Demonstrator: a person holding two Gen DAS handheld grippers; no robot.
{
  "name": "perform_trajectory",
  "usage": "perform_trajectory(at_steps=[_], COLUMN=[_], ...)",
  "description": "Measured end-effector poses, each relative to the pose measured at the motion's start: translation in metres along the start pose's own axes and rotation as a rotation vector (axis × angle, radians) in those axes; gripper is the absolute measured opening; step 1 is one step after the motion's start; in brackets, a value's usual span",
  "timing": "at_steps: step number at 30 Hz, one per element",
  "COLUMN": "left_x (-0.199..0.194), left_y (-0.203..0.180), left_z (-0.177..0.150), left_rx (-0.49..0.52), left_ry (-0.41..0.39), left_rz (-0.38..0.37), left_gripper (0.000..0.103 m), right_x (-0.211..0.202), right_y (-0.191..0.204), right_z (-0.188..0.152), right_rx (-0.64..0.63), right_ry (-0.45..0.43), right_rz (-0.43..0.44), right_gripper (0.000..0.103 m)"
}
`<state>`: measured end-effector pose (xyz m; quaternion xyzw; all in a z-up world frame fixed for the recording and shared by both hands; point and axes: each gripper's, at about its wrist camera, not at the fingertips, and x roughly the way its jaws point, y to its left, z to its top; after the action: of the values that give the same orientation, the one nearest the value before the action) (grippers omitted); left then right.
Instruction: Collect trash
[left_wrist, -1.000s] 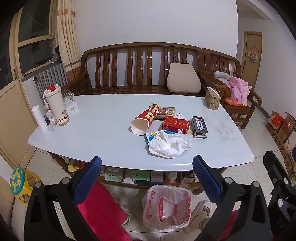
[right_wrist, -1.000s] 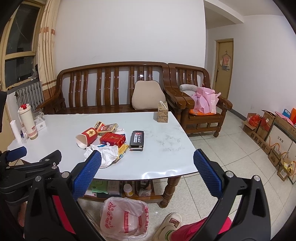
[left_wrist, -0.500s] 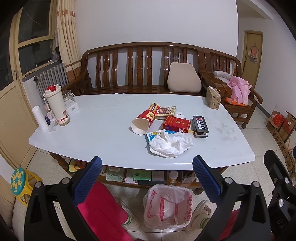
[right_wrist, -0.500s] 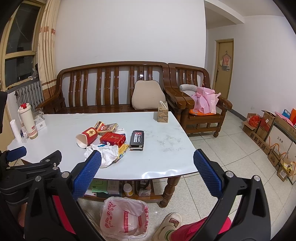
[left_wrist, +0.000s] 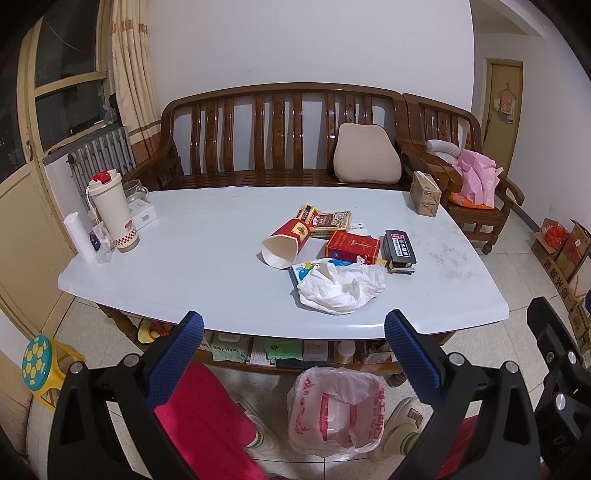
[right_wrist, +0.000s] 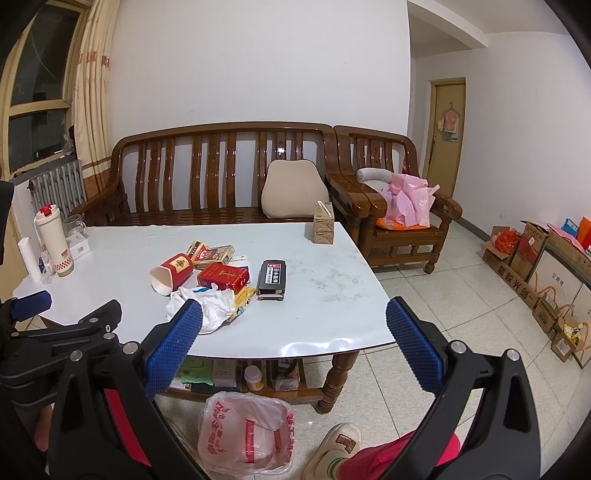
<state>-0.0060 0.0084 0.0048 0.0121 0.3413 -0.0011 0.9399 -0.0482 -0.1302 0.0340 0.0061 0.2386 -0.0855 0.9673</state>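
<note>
Trash lies in a cluster on the white table: a tipped red paper cup, a crumpled white plastic bag, a red cigarette pack, a black pack and a flattened carton. The cup and white bag also show in the right wrist view. An open trash bag stands on the floor in front of the table. My left gripper is open and empty, held before the table's near edge. My right gripper is open and empty, to the right.
A tall white thermos and small items stand at the table's left end, a brown box at its far right corner. A wooden bench lies behind. Cardboard boxes line the right wall. My red-trousered legs are below.
Both views have shifted only slightly; the left gripper has drifted a touch. Both grippers stay open, and nothing on the table has moved.
</note>
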Motion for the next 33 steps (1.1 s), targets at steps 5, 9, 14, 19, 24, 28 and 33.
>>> perform_trajectory(at_steps=[5,9,14,19,24,28,33], left_x=[0.000,0.000,0.000,0.002,0.010,0.031,0.058], left_y=[0.000,0.001,0.000,0.001,0.002,0.012,0.034], left_z=[0.000,0.001,0.001,0.007,0.013,0.032,0.068], left_rx=[0.000,-0.001,0.000,-0.002,0.022,0.077,0.139], left_ry=[0.000,-0.001,0.000,0.009,0.030,0.095,0.156], left_rz=[0.000,0.001,0.002,0.003,-0.003,-0.030,-0.035], left_gripper=[0.096,0.096,0.096,0.096,0.096,0.096,0.096], right_x=[-0.001,-0.002,-0.002,-0.001,0.011,0.028,0.060], right_y=[0.000,0.000,-0.001,-0.002,-0.006,-0.019,-0.038], right_z=[0.002,0.002,0.003,0.003,0.009,0.023,0.048], right_rx=[-0.002,-0.003,-0.004,-0.004,-0.010,-0.016,-0.031], right_ry=[-0.004,-0.004,-0.002,0.002,0.018,0.045,0.095], right_rz=[0.005,0.005,0.008,0.010,0.026,0.058,0.086], right_gripper=[0.098,0.098,0.098,0.098,0.098,0.098,0.098])
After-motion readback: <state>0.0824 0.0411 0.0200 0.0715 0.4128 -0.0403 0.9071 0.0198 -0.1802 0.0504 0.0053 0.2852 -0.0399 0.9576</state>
